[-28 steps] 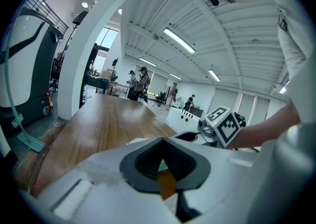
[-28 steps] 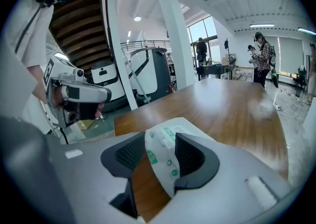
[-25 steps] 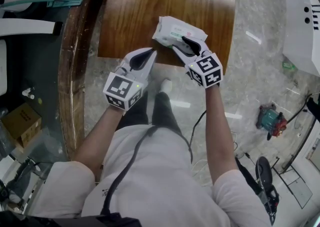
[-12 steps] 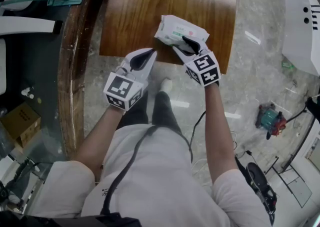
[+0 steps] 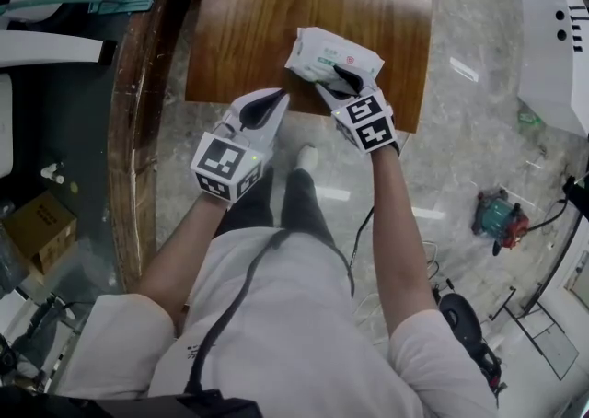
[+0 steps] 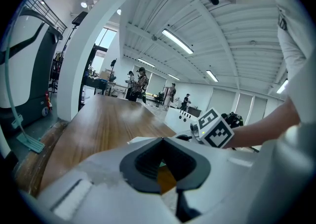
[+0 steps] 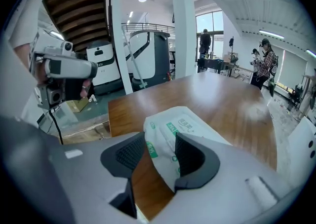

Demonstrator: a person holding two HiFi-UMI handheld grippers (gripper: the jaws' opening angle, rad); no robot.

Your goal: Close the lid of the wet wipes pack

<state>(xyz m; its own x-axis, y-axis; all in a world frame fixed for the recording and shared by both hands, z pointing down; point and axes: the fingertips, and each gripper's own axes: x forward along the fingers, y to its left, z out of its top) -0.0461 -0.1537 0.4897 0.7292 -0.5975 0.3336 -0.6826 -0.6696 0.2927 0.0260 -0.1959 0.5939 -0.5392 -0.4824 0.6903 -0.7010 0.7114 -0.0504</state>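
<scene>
Pale marbled floor (image 5: 479, 131) fills the right side of the head view, and over it juts a brown wood-grain desk (image 5: 276, 20) with a rounded near edge. The person stands at that edge in a white shirt (image 5: 276, 333), both bare forearms reaching forward. The left gripper (image 5: 274, 96) hangs at the desk's near edge, left of the pack and clear of it; in its own view its dark fingers (image 6: 148, 161) meet at the tips with nothing between them, only the desk top showing beyond. The right gripper (image 5: 339, 75) reaches onto the desk from the near edge, its marker cube (image 5: 368, 121) tilted toward the camera. The white wet wipes pack (image 5: 327, 50), printed in green, lies flat on the desk close to the near edge, toward the right. In the right gripper view the fingers (image 7: 195, 156) stand apart with the near corner of the pack (image 7: 187, 127) between them: it lies against the right-hand one, while bare wood shows beside the other. Whether the lid lies flat cannot be told.
</scene>
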